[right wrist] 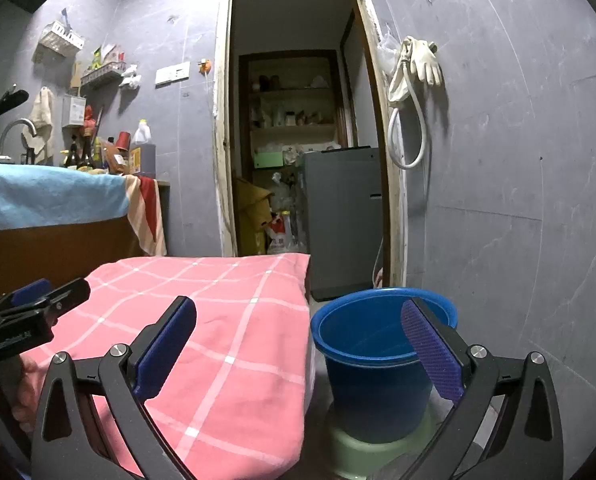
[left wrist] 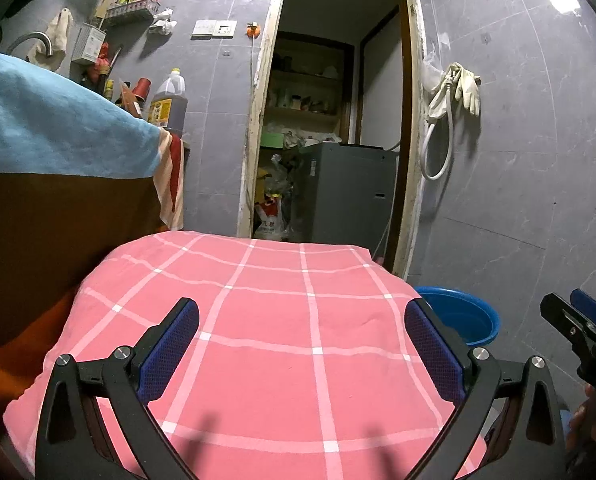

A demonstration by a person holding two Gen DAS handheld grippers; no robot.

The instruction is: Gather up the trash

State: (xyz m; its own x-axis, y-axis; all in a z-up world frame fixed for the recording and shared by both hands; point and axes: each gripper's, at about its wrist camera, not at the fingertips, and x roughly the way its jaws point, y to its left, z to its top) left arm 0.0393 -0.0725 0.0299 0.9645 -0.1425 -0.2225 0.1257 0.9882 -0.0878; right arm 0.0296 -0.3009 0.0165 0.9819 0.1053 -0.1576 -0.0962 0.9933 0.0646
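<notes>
Currently we see no trash on the pink cloth (left wrist: 258, 340); left gripper (left wrist: 301, 344) and right gripper (right wrist: 298, 352) gape empty, so handling is unjudgeable.

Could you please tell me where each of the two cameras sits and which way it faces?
Left wrist: on the left gripper, open, above the pink cloth, facing the doorway; the right gripper shows at the right edge.
Right wrist: on the right gripper, open, between cloth and blue bucket; the left gripper shows at left.
Shared: cloth, bucket, doorway, gloves.
</notes>
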